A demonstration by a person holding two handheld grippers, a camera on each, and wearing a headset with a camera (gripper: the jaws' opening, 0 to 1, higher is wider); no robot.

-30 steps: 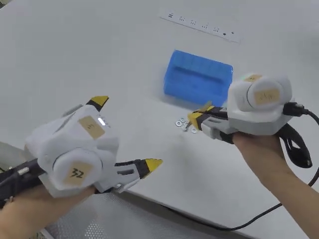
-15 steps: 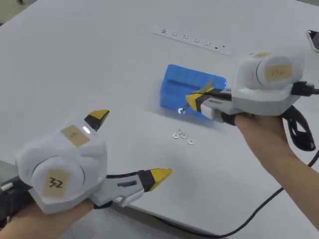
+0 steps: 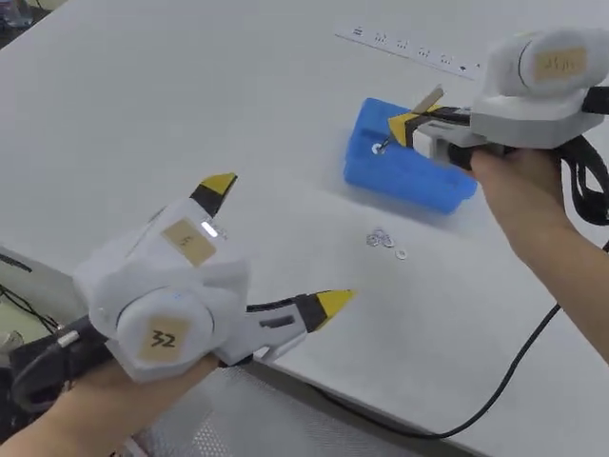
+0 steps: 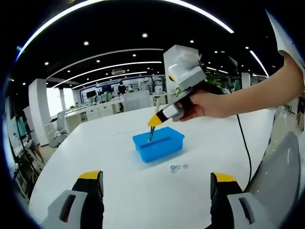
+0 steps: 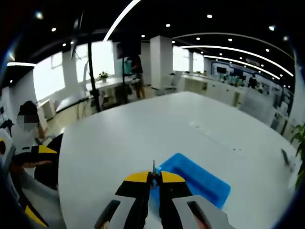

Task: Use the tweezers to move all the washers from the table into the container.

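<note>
The blue container (image 3: 419,181) sits on the white table (image 3: 171,105). My right gripper (image 3: 407,128) is shut on the tweezers (image 3: 388,142). Their tip holds a small washer (image 3: 379,149) over the container's left end. A few washers (image 3: 385,241) lie on the table just in front of the container. My left gripper (image 3: 276,243) hangs open and holds nothing near the table's front edge. In the left gripper view the tweezers (image 4: 151,133) point down into the container (image 4: 159,145), with the washers (image 4: 177,167) nearby. The right gripper view has its jaws (image 5: 152,177) together on the tweezers (image 5: 153,167) above the container (image 5: 195,183).
A white power strip (image 3: 409,49) lies behind the container. A black cable (image 3: 495,400) runs from the right gripper across the table's near right side. The table's front edge (image 3: 314,381) lies just under my left gripper.
My right gripper has risen from the washers on the table and moved back over the container, carrying one washer in the tweezers. The left gripper has stayed open and low.
</note>
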